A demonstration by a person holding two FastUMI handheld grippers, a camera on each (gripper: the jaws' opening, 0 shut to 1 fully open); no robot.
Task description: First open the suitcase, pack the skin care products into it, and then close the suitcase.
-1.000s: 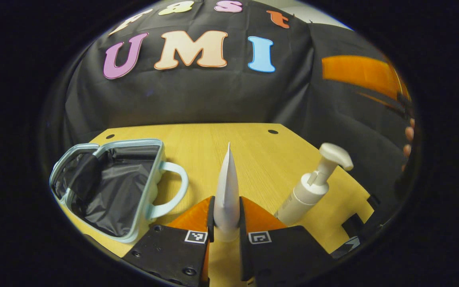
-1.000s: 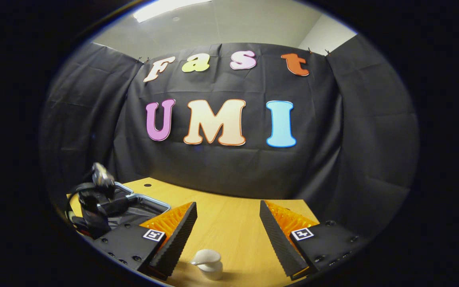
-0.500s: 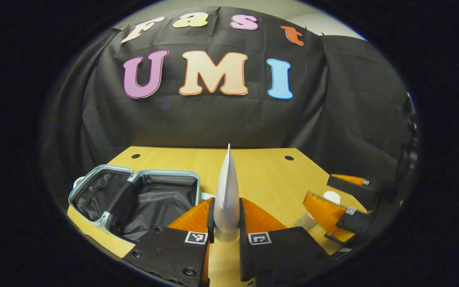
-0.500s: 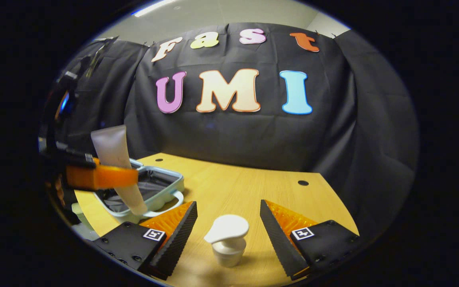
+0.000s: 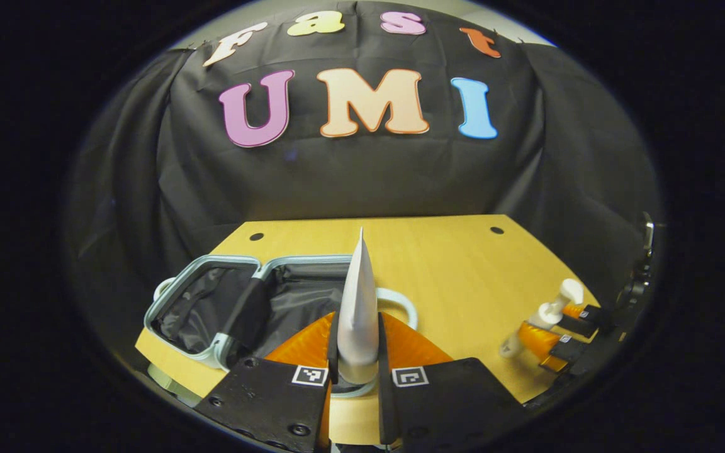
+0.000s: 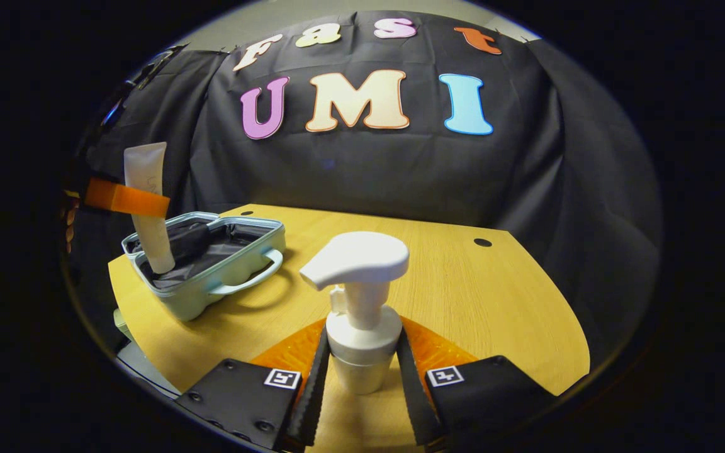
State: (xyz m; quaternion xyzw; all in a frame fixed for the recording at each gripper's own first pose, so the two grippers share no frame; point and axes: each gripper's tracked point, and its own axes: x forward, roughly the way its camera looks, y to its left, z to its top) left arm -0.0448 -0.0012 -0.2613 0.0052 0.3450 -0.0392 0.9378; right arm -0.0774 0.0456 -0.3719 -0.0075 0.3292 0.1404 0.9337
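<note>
My left gripper (image 5: 357,327) is shut on a white tube (image 5: 357,296), which stands upright between its fingers. In the right gripper view the same tube (image 6: 148,207) hangs from the left gripper (image 6: 126,198) with its lower end over the open suitcase (image 6: 211,270). The pale blue suitcase (image 5: 211,302) lies flat with a dark lining and shows just left of the tube in the left gripper view. My right gripper (image 6: 362,340) is shut on the white pump bottle (image 6: 362,302) just below its collar. Seen from the left, that bottle (image 5: 545,314) leans in the right gripper (image 5: 557,333).
The wooden table (image 6: 476,296) carries the suitcase near its left front corner. The suitcase handle (image 6: 249,280) sticks out toward the table's middle. Black cloth walls close in the back and both sides. Small round holes (image 6: 482,242) mark the table's far corners.
The left gripper carried the tube leftward over the open suitcase. The right gripper came down around the pump bottle and shut on it; the bottle now leans.
</note>
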